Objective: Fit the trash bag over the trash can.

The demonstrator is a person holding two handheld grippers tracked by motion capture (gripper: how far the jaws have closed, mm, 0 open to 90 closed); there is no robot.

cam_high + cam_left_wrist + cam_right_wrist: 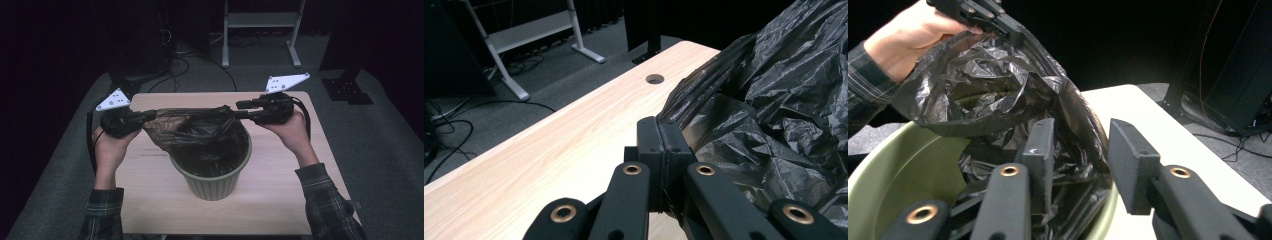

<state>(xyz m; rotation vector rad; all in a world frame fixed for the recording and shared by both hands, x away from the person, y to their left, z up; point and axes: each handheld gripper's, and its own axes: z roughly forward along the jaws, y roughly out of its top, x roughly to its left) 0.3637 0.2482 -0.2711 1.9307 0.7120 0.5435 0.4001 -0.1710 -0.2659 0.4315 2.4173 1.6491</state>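
A green round bin [212, 185] stands mid-table with a black plastic bag [205, 135] inside it. The bag's top is lifted above the rim. My left gripper [150, 116] is shut on the bag's left edge; in the left gripper view the jaws [660, 132] pinch bunched, taut plastic [774, 100]. My right gripper [240, 109] is at the bag's right edge. In the right gripper view its jaws [1080, 135] stand apart, the bag's rim [993, 85] loose between them and unpressed. There the left gripper [1015, 32] holds the far edge above the bin [898, 160].
The pale wooden table [280, 185] has bare surface around the bin, with a cable hole [654, 78] near its far edge. A white metal stand [260, 20] and floor cables [175, 60] lie beyond the table. Dark equipment [1238, 75] stands off to one side.
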